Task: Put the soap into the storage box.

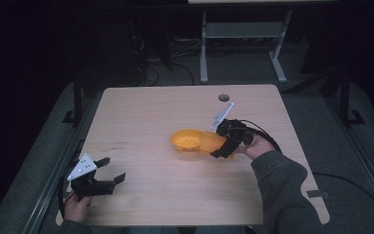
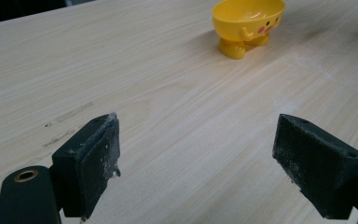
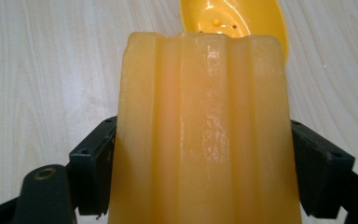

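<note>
Left gripper [image 1: 111,170] sat nearest, at the front left corner of the desk [image 1: 141,112], held by a hand [image 1: 76,207] at the desk's edge. Its jaws stood wide apart with nothing between them; in the left gripper view [image 2: 196,163] only bare wood lay in the gap. Pads [image 2: 98,158] were dusted with pale specks. A few dark scuff marks [image 1: 108,145] showed on the wood just beyond it.

Right gripper [image 1: 222,151] was farther in, right of centre, held by a hand [image 1: 255,146] with a grey sleeve [image 1: 285,190] behind it. Its jaws were clamped on the sides of an orange ribbed cup [image 1: 213,142]; in the right gripper view the cup [image 3: 205,130] filled the gap, one jaw pressed against each flank. Cup was translucent, with lengthwise ridges.

Just beyond the cup stood a yellow bowl [image 1: 187,140], near the middle of the desk, upright on small feet. From the left gripper view the bowl [image 2: 248,23] showed a little face on its side. In the right gripper view the bowl [image 3: 235,21] sat right behind the cup's far end; touching or not, could not tell.

Farthest off, a dark round hole [image 1: 223,97] near the desk's back edge.
</note>
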The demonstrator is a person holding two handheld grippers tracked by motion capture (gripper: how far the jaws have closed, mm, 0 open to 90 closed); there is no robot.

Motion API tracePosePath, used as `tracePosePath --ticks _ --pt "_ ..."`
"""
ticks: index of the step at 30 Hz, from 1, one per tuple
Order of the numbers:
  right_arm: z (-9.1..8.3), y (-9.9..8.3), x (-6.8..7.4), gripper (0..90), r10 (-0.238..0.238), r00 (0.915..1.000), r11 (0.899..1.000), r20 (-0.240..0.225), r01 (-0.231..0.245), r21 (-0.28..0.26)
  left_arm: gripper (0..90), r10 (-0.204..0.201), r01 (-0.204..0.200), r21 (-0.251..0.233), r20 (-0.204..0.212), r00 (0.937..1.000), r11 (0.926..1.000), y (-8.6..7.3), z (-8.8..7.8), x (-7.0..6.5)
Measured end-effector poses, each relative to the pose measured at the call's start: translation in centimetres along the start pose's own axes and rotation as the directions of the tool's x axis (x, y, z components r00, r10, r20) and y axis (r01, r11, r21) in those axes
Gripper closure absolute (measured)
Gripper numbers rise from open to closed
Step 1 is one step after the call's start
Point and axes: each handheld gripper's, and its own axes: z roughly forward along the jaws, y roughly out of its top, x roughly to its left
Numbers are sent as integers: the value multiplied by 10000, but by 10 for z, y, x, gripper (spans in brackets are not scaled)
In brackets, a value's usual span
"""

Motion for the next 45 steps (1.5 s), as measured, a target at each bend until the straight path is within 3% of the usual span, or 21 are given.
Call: tracePosePath --ticks 24,38,45 --pt "5 24 -15 206 -181 9997 9997 -144 178 -149 143 -2 2 -23 -41 10000 10000 1 0 2" --pt "16 49 -23 206 -540 9980 9985 -317 542 46 143 -76 76 -86 -74 9999 9999 1 -1 2" --pt "20 58 -25 206 -697 9969 9975 -361 694 -104 143 -64 63 -84 -65 10000 9999 1 -1 3"
